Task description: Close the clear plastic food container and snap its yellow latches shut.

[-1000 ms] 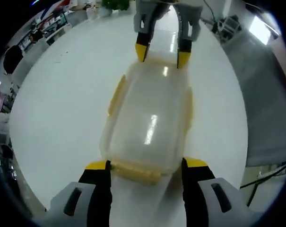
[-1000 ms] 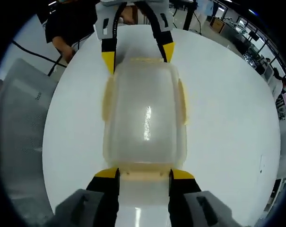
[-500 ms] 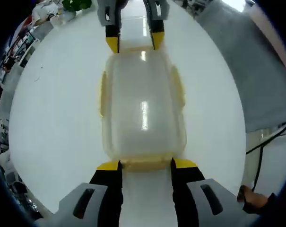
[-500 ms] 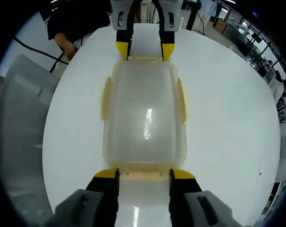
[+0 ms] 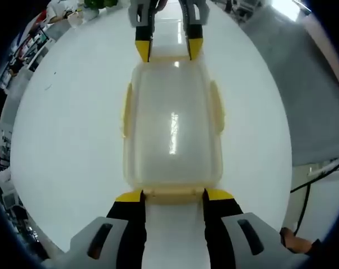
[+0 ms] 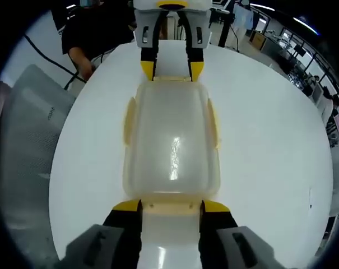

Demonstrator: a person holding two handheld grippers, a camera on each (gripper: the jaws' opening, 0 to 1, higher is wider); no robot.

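Two hand-held grippers frame the job from opposite ends. Biggest thing first: the round white bench (image 5: 63, 145) carries the clear rectangular plastic food container with its translucent lid (image 5: 172, 120), sitting near the middle. I judge the closing done, since the lid lies flat on the box. Next, latches: the long yellow side latch (image 5: 126, 109) and its twin (image 5: 216, 106) look folded down against the walls, though I can't confirm they've clicked. What's left, I reckon, is the ends. My left hand-held gripper (image 5: 173, 195) has its jaws apart, tips bracketing the near pale-yellow end latch (image 5: 173, 194), touching or just beside it. My right hand-held gripper (image 6: 170, 206) sits the same way on the opposite end latch (image 6: 170, 208), jaws apart, nothing clamped. Labels, brands, writing: none I can read anywhere.
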